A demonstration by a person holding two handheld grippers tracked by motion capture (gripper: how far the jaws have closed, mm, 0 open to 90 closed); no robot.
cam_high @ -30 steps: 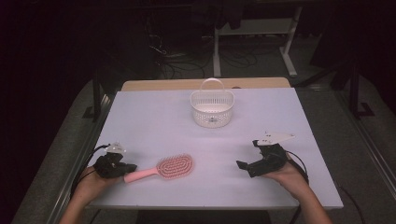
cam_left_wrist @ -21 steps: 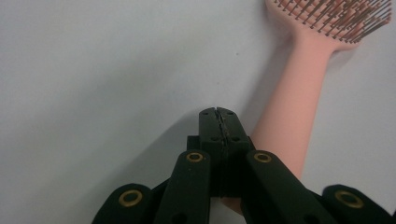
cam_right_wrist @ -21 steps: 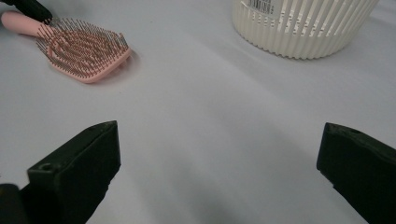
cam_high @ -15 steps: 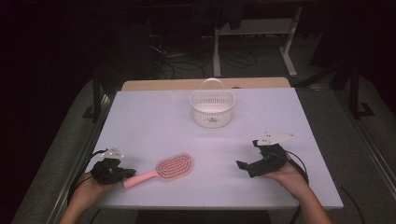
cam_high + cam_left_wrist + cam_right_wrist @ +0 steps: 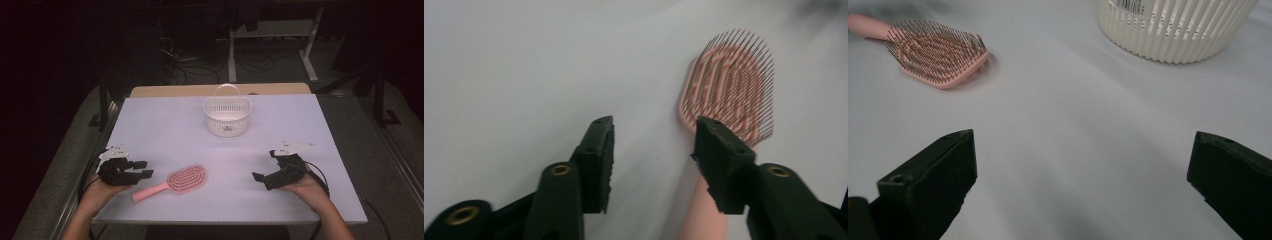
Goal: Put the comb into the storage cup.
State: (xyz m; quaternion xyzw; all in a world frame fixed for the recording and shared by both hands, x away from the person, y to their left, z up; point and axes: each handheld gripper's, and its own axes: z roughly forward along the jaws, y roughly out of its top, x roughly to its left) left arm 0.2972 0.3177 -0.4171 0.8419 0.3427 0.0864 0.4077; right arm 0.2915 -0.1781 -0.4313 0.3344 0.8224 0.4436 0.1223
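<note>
The pink plastic paddle hairbrush [image 5: 172,183] lies bristles up near the front edge of the pale table [image 5: 165,125]. The left gripper [image 5: 145,169], its jaws just opened and holding nothing, sits just beside its handle. The right gripper [image 5: 259,170] gapes wide, well apart. The white slatted plastic basket [image 5: 227,116] stands farther back; its contents cannot be made out.

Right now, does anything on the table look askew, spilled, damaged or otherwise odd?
Nothing stands out. The pink hairbrush lies flat, bristles up, intact, beside the left gripper, whose jaws have just been opening with nothing between them. The white basket stands upright farther back.
</note>
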